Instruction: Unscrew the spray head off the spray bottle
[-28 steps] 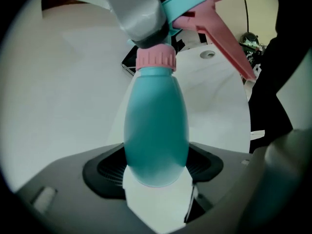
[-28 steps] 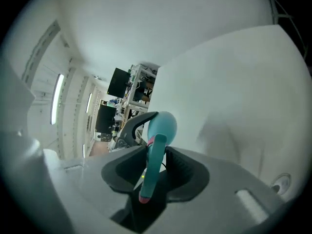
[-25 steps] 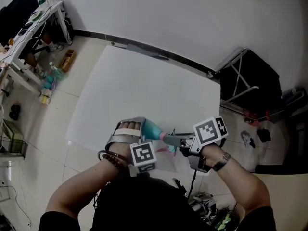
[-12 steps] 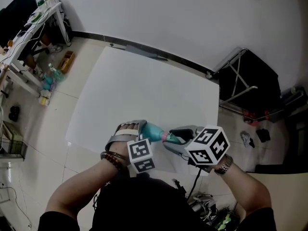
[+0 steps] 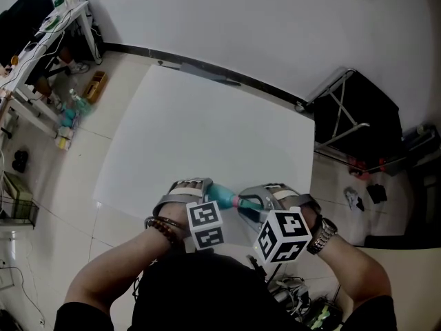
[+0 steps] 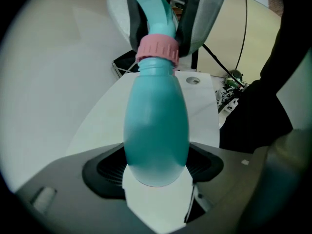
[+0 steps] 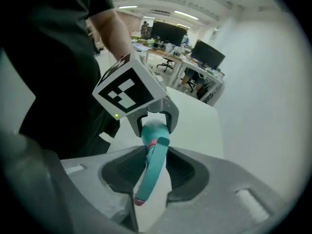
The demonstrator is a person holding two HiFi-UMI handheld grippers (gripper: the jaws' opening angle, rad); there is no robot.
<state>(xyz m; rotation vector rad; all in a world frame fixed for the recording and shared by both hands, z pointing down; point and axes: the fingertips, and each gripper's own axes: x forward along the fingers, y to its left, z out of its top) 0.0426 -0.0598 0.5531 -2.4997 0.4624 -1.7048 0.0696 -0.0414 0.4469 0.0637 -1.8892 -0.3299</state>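
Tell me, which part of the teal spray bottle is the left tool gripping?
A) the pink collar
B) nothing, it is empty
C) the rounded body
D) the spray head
C: the left gripper view shows the bottle's rounded body clamped in the left tool. The spray head lies in the right tool, whose jaws have just been closing on it.

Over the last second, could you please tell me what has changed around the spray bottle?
The right tongs rolled around the spray head, swinging their marker cube from above the wrist down toward the person; their jaws have just closed again on the head. The left tongs still clamp the teal bottle, and the pink collar remains on.
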